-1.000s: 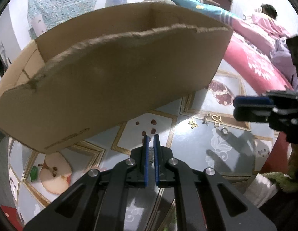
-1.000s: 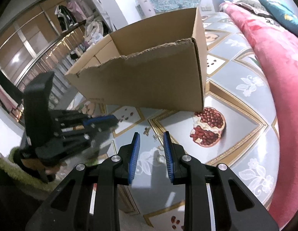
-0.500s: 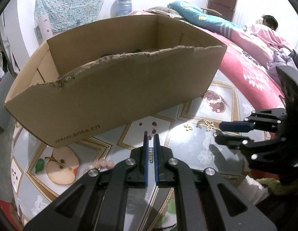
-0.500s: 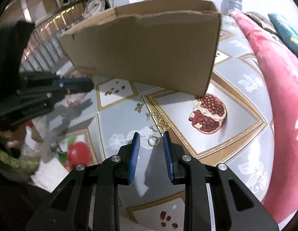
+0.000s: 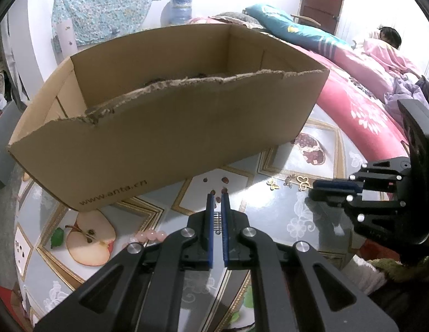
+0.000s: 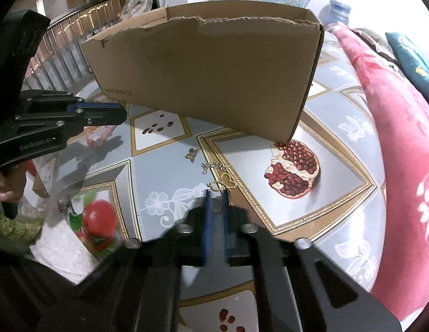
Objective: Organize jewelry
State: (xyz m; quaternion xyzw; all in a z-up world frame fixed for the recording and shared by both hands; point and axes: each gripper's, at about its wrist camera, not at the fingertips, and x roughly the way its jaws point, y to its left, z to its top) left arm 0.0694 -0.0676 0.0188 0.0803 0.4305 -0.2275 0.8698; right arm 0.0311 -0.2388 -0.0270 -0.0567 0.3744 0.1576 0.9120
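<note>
A bed (image 6: 402, 127) under a red flowered blanket runs along the far side of the desk (image 5: 311, 221), whose glossy cover is printed with apples and pomegranates. On the desk stands an open cardboard box (image 5: 173, 127) with a torn upper edge on its near wall. The left gripper (image 5: 217, 195) hangs above the desk in front of the box, its jaws pressed nearly together with nothing between them. The right gripper (image 6: 216, 193) is down at the desk surface, its jaws drawn in narrow; a small gold ring (image 6: 218, 209) seems pinched between them, though that spot is blurred. A pink bead bracelet (image 5: 149, 234) lies beside the left gripper, near the printed apple. Ahead of the right gripper lie a gold heart-shaped piece (image 6: 225, 181) just beyond its tips, then a short silver chain (image 6: 213, 166), then a gold butterfly piece (image 6: 191, 153), all outside the box.
</note>
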